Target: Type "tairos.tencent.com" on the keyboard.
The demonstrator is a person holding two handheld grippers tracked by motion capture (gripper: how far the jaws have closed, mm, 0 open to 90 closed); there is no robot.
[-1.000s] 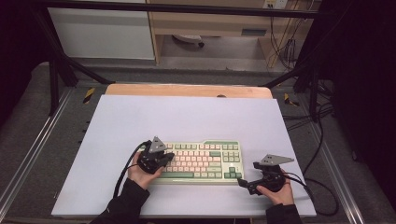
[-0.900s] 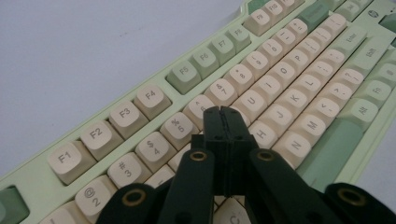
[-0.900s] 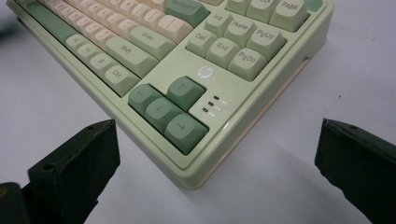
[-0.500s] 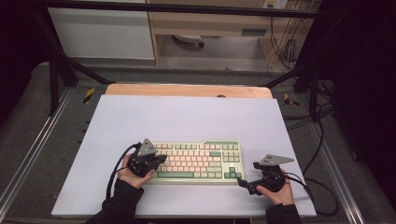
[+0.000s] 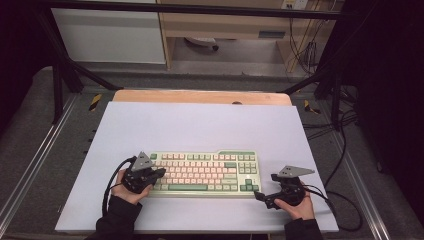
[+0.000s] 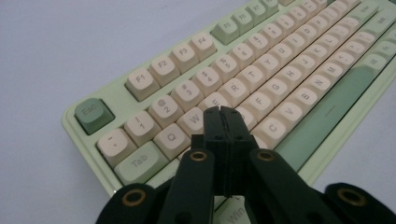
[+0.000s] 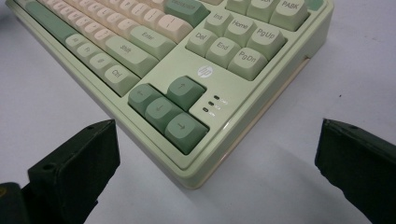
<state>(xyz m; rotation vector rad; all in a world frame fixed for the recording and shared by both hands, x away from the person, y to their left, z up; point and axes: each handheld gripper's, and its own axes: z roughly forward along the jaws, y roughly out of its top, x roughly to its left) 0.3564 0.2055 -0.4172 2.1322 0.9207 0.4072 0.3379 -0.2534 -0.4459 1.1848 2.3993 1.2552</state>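
My left hand-held gripper (image 6: 223,122) has its two black jaws pressed together into a single blunt tip with nothing between them, poised over the left-hand letter keys of the pale green keyboard with cream and green keycaps (image 5: 202,172), just above the cream "W" key (image 6: 194,120) and the neighbouring key beside it. In the high view that left hand-held gripper (image 5: 155,175) lies over the keyboard's left end, near the dark green "Esc" key (image 6: 93,114) and the pale green "Tab" key (image 6: 140,161). The step in hand appears to be pressing a single key with the closed tip; to do it well I judge that I should keep the jaws together, centre the tip on one keycap so it does not straddle two, and come down straight, not at a slant, since the caps sit close. My right hand-held gripper (image 5: 261,196) has its jaws standing wide apart and empty, resting on the white desk (image 5: 200,125) just off the keyboard's near right corner, beside the dark green arrow keys (image 7: 166,109); held there, it could steady the corner should the board slide. The keyboard lies flat on the desk's near half, between my two hands.
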